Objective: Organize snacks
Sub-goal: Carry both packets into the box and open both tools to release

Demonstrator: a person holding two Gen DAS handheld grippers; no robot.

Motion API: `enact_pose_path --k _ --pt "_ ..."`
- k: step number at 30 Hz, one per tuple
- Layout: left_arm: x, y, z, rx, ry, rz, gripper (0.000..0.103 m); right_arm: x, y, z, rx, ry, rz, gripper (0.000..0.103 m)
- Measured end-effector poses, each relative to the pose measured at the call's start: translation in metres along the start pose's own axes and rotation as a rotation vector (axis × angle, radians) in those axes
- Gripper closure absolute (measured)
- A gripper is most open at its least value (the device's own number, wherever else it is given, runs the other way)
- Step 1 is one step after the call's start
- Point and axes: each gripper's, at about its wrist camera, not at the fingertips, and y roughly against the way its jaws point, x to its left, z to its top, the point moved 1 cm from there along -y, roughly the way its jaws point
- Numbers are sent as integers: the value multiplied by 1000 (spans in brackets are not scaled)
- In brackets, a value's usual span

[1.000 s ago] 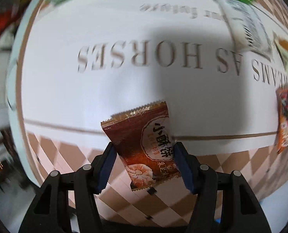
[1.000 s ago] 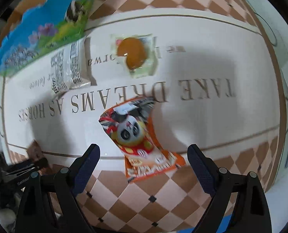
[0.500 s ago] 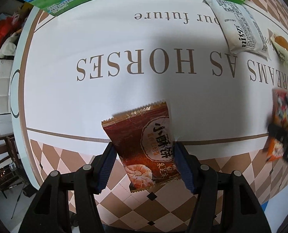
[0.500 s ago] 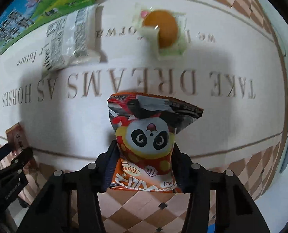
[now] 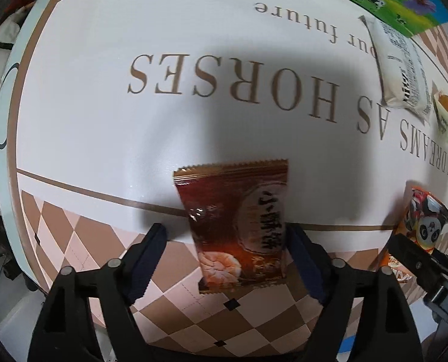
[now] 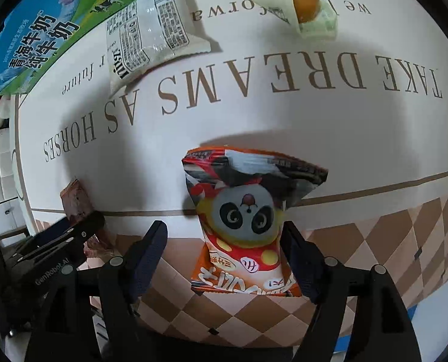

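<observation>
White lettered tablecloth (checkered border); both grippers' jaws opening w/ snacks between.

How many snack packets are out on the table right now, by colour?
Brown packet: 1
Orange panda packet: 1
White packet: 1
Clear packet with a golden pastry: 1
Total: 4
</observation>
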Motion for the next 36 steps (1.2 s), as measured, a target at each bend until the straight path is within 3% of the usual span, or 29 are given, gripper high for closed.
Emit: enact_pose_path --k 7,9,11,12,17,27,36 --pt "5 -1 0 -11 -14 9 22 -1 -4 -1 -1 -34 -33 24" --pt "3 3 -1 -26 -9 9 27 -17 -9 0 -10 -35 -50 24" --pt "-2 7 -5 -50 -25 13 46 -19 -9 -2 -23 -32 -68 24" --pt "-5 9 -6 -58 -43 15 49 -17 -11 -5 -33 -29 -78 25" --pt "-10 12 -4 -63 -58 20 49 -2 -12 -13 -94 -12 -158 48" --pt "-18 15 -3 -60 -62 18 49 -8 -6 -14 -110 -8 -135 60" --pt "-27 66 -5 -108 -87 -76 49 24 11 -14 -114 15 -38 62"
